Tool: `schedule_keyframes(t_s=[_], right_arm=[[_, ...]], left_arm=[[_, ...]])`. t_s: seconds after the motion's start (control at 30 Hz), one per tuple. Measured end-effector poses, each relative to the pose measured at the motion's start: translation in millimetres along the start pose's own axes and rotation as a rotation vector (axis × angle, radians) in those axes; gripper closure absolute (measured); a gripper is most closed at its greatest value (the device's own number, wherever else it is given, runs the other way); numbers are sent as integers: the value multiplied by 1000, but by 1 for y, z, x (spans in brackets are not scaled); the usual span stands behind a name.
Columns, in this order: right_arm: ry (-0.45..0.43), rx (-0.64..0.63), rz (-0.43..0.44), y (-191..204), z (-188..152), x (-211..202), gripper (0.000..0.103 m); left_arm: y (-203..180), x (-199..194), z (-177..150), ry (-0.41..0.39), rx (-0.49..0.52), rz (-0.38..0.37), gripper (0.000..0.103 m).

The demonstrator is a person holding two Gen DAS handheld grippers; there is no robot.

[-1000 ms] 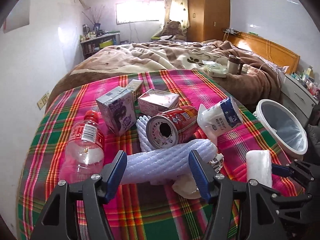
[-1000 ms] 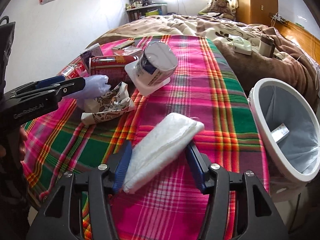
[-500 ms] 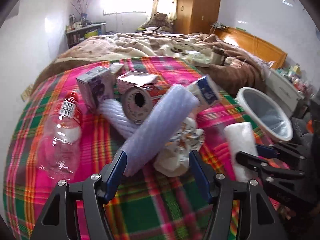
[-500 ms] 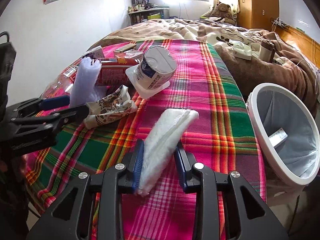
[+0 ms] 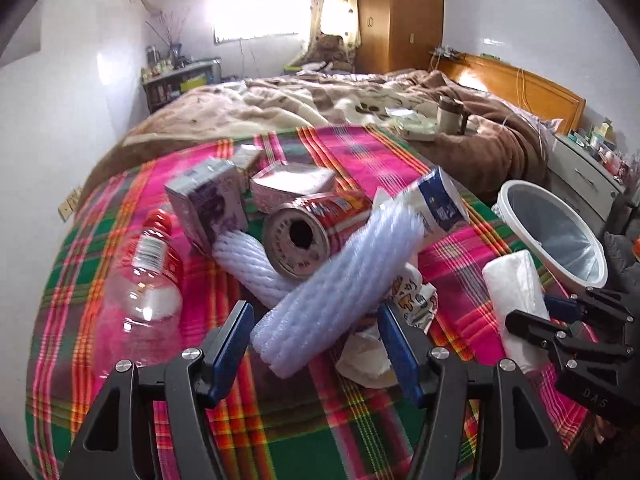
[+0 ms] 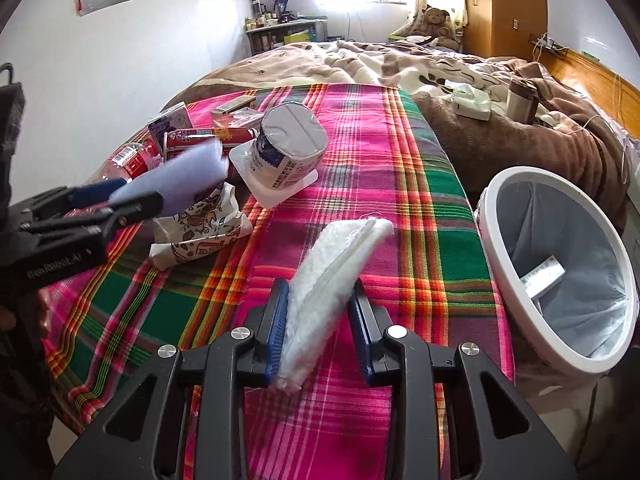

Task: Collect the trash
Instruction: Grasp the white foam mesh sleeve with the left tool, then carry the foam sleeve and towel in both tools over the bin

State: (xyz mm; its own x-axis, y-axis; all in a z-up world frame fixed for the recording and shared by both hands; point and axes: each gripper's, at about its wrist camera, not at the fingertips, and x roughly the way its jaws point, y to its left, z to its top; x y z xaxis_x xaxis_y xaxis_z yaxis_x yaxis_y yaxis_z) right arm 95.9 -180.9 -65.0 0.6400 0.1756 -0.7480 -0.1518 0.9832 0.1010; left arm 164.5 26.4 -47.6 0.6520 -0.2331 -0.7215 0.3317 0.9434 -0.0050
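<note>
My left gripper [image 5: 316, 340] is shut on one end of a pale blue foam net sleeve [image 5: 336, 284], lifted and tilted above the plaid cloth [image 5: 304, 432]; it also shows in the right wrist view [image 6: 176, 184]. My right gripper [image 6: 320, 332] is shut on a folded white wad [image 6: 328, 288], also seen in the left wrist view [image 5: 516, 292]. The white trash bin [image 6: 520, 292] stands to the right off the bed's edge, with a small box inside.
On the cloth lie a red can [image 5: 312, 228], a clear bottle [image 5: 148, 272], a purple carton [image 5: 208, 204], a pink box [image 5: 292, 184], a white cup [image 6: 288, 148], a printed wrapper [image 6: 200, 228] and a second foam sleeve [image 5: 252, 264]. A brown blanket [image 6: 500, 136] lies beyond.
My left gripper has lifted the foam sleeve and swung it to point up and right. My right gripper has closed on the white wad and raised it slightly.
</note>
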Motion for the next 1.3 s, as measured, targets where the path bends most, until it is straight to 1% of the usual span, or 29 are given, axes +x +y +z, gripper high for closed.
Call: schedule_keyframes(t_s=[0.07,0.13,0.3,0.33,0.37,0.6,0.83,0.93,1.3], right_arm=[[0,-3,0,-1,1,0,72],[0,-3,1,-2,0,0,72],[-2,7,3,-5,0,-1,72],[-2,9,5,-5,0,0,72],[-3,8,6,-5,-1,0,72],[-36,-4,6,-6,-2,-6,73],[-74,13,11,-13,-1,-15,75],[-92,17,23,-16,0,-20,76],[-162,41,12,-32,7,-40,76]], left_arm=[[1,4,0,9,-14,-7,44],[1,3,1,2,-23,-14,53],[1,1,1,-5,-39,-29,65],[1,0,1,-8,-45,-37,71],[1,-1,0,-10,-54,-45,72],[-3,-10,-11,-27,-111,-70,77],[-10,-31,-16,-68,-139,-75,77],[-14,-39,-16,-80,-151,-89,77],[-40,-61,-9,-121,-126,-87,77]])
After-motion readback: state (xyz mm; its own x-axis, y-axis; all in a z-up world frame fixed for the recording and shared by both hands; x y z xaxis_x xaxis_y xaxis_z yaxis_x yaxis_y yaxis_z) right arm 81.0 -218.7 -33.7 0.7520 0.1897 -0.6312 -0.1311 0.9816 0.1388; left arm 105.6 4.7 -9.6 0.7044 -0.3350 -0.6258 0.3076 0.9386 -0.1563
